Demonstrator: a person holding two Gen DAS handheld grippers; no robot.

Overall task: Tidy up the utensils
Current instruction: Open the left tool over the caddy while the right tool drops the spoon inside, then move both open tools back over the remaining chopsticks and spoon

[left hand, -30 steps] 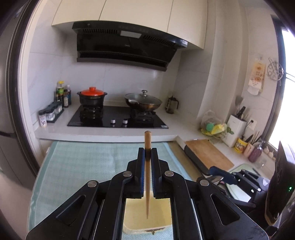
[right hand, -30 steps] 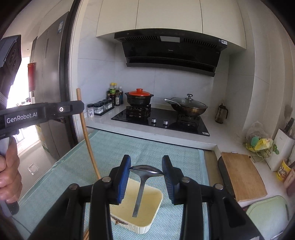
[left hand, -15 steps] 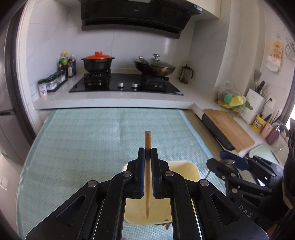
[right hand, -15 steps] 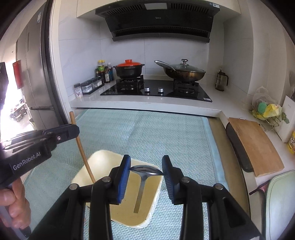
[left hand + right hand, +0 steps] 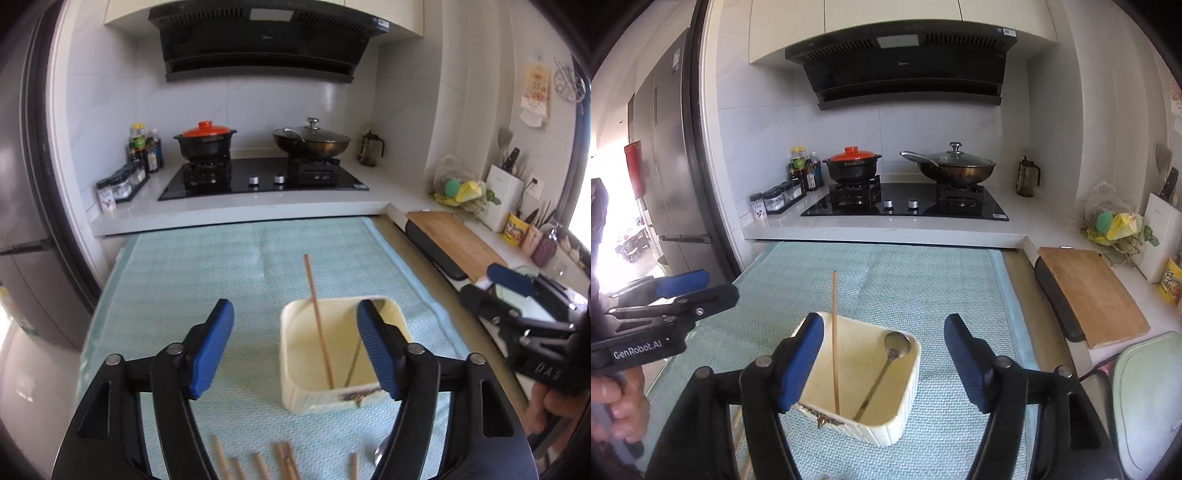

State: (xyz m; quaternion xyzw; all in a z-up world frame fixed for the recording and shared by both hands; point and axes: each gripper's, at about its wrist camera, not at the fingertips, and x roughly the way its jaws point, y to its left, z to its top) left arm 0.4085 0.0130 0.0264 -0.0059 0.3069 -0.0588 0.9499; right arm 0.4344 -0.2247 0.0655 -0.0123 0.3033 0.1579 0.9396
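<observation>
A cream square holder (image 5: 293,384) (image 5: 905,410) stands on the teal mat. A wooden chopstick (image 5: 317,325) (image 5: 835,343) leans upright inside it, and a metal spoon (image 5: 886,363) stands in it bowl up. My left gripper (image 5: 295,347) is open and empty, above and just left of the holder. My right gripper (image 5: 882,358) is open and empty, above the holder. Several more wooden chopsticks (image 5: 258,465) lie on the mat at the near edge, with a spoon bowl (image 5: 378,452) beside them.
The teal mat (image 5: 207,266) covers the table. Behind it is a counter with a stove, a black pot with a red lid (image 5: 205,142) and a lidded wok (image 5: 312,142). A wooden cutting board (image 5: 1097,291) lies at the right.
Both grippers have opened. The left let go of the chopstick and the right let go of the spoon; both now stand in the holder. Both grippers pulled back and up.
</observation>
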